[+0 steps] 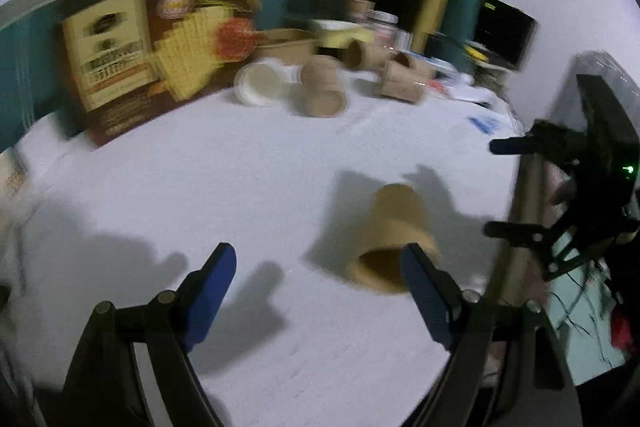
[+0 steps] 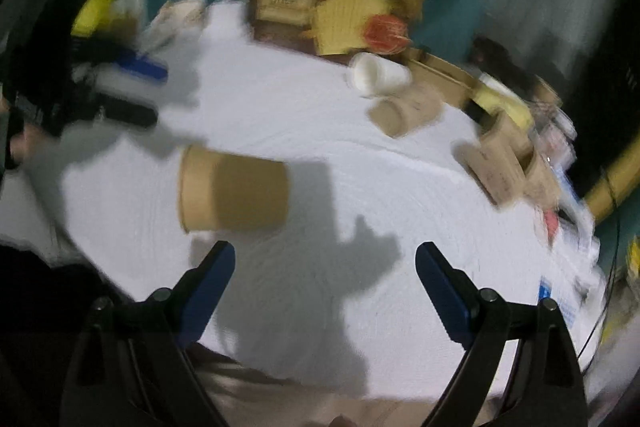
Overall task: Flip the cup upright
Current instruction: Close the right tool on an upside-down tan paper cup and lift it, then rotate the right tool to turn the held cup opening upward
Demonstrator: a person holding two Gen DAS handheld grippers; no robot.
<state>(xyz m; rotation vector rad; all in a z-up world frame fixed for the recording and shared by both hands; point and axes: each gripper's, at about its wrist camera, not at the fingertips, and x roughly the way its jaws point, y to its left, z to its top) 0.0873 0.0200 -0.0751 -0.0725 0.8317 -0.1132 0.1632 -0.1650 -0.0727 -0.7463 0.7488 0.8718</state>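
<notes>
A brown paper cup (image 1: 394, 239) lies on its side on the white table (image 1: 240, 195), its open mouth toward my left gripper. My left gripper (image 1: 318, 257) is open and empty; its right finger (image 1: 426, 291) overlaps the cup's rim. In the right wrist view the same cup (image 2: 234, 189) lies ahead and left of my right gripper (image 2: 325, 255), which is open, empty and apart from it. The right gripper (image 1: 494, 187) shows at the right edge of the left wrist view, and the left gripper (image 2: 156, 93) at the far left of the right wrist view.
Several more brown cups (image 1: 322, 89) and a white cup (image 1: 260, 83) lie at the back of the table beside a wafer box (image 1: 160, 55). Papers and small items (image 2: 568, 239) crowd the table's right side. Both views are motion-blurred.
</notes>
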